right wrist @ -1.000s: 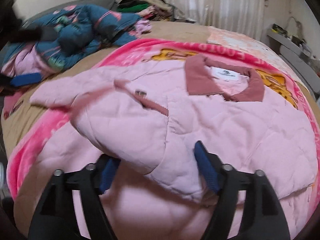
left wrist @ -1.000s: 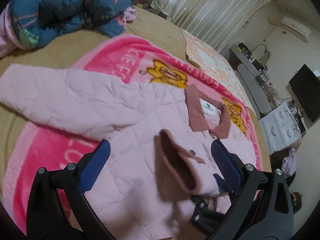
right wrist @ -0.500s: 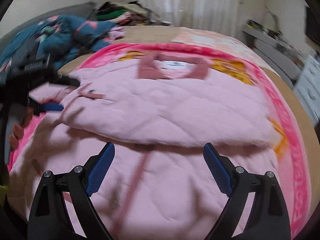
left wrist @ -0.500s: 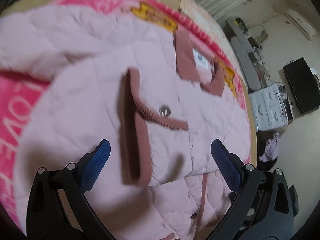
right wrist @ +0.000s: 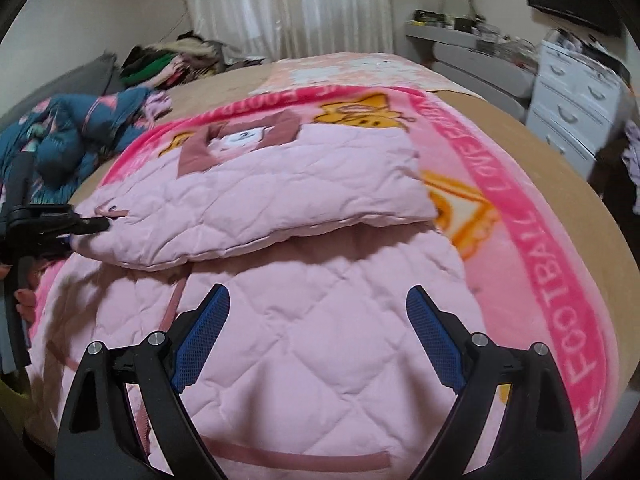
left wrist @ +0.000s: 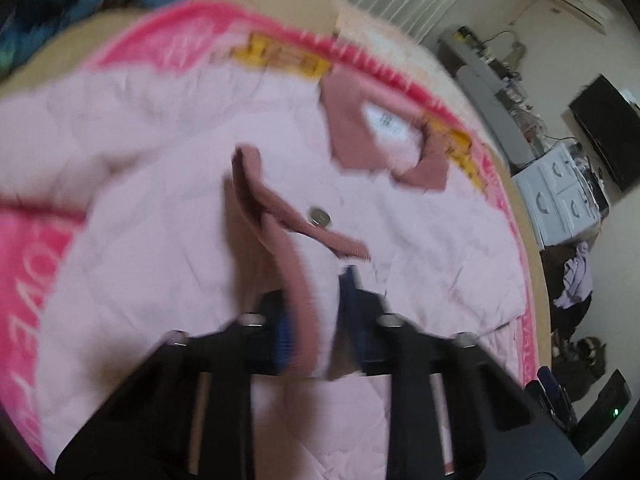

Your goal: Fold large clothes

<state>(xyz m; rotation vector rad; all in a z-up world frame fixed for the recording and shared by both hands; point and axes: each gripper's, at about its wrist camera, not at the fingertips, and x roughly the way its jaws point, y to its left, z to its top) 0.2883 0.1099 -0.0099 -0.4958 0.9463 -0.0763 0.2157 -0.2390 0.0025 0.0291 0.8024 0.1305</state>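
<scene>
A pink quilted jacket (right wrist: 304, 344) lies spread on the bed, its dusty-rose collar (right wrist: 240, 136) at the far end. One sleeve (right wrist: 260, 208) is folded across the chest. My left gripper (left wrist: 316, 284) is shut on that sleeve's rose cuff (left wrist: 280, 216), which has a metal snap beside it. In the right wrist view the left gripper (right wrist: 90, 224) shows at the left edge, pinching the sleeve end. My right gripper (right wrist: 320, 312) hovers open over the jacket's lower body with nothing between its fingers.
A pink cartoon blanket (right wrist: 540, 240) lies under the jacket on the tan bed. A blue patterned quilt (right wrist: 80, 128) and a clothes heap (right wrist: 172, 60) sit at the far left. White drawers (right wrist: 572, 92) and a dark screen (left wrist: 612, 128) stand past the bed's right edge.
My left jaws have come down and shut on the sleeve cuff. My right gripper let go of the sleeve, opened wider and swung right and back over the jacket's body.
</scene>
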